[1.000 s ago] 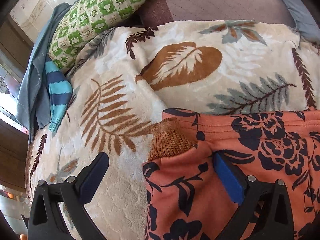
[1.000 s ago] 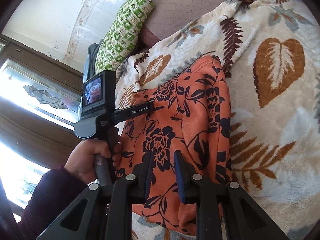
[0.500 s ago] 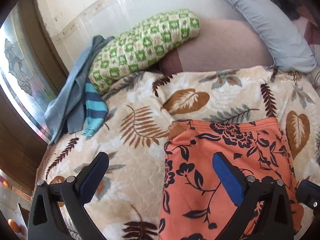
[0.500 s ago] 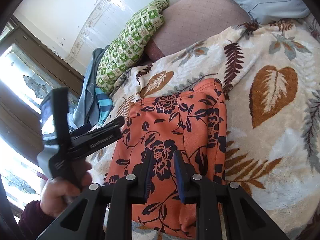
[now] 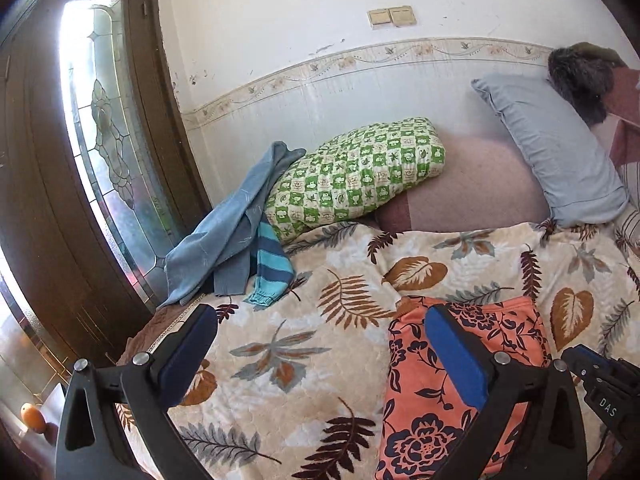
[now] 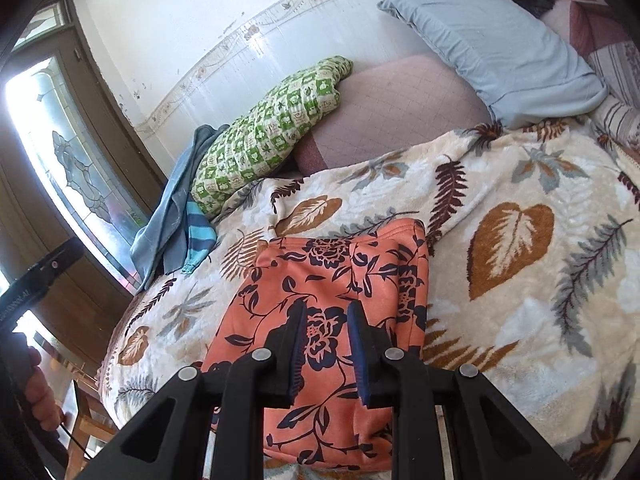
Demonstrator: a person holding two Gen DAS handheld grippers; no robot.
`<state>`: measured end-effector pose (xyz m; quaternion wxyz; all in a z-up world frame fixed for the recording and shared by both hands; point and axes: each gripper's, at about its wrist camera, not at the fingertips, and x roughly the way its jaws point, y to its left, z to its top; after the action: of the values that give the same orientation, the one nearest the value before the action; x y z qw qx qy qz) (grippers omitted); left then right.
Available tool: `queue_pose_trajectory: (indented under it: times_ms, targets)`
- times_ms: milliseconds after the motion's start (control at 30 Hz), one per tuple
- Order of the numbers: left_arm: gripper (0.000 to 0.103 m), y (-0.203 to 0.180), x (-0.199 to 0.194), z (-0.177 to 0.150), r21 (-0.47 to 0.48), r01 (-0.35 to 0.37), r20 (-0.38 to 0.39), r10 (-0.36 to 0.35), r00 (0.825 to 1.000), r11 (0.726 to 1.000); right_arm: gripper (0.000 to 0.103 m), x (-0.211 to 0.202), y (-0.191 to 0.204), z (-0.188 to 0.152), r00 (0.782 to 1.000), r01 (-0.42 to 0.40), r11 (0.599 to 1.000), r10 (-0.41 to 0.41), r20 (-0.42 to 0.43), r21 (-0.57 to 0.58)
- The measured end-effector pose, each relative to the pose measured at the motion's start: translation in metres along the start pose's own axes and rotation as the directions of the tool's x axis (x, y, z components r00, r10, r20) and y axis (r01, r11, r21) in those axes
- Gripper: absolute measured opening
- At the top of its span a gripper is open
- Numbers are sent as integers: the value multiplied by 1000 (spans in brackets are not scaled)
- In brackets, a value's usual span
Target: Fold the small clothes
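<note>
Leaf-print blanket [image 5: 304, 344] is covering the bed and lying under both sets of jaws, running well ahead of them to the mauve mattress [image 5: 472, 184], the grey-blue pillow [image 5: 552, 152] and the green checked pillow [image 5: 356, 176] at the wall. Orange floral garment [image 6: 332, 288] is lying flat on the blanket as a compact rectangle, its edges looking doubled over and a ribbed brown cuff [image 5: 406, 304] showing at its far left corner; judging from this, the folding of this piece is done or nearly so. Right gripper [image 6: 326, 322] is hovering directly over the near half of the garment, jaws standing a narrow gap apart with nothing visibly pinched between them. Left gripper [image 5: 320, 344] is hanging above the bed with jaws spread wide and empty; the garment is sitting under and ahead of its right jaw, bare blanket ahead of its left jaw. Far ahead and to the left of both grippers, a heap of blue cloth [image 5: 224, 236] and a teal striped sleeve [image 5: 270, 264] are lying crumpled against the green pillow; these are apparently the unfolded remainder, so the task is looking partly complete, with a new pick-up likely next. A small orange fruit [image 5: 32, 416] is sitting off the bed, left of the left jaw.
</note>
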<state>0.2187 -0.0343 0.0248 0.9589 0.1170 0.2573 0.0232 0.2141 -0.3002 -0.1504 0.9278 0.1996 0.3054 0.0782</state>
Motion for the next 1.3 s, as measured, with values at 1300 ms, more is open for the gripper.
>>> queue_pose_trajectory:
  times_ms: [1300]
  targets:
    - [103, 2, -1, -69, -66, 137, -91, -143, 986, 988, 24, -63, 53, -64, 997, 62, 972, -48, 64, -228]
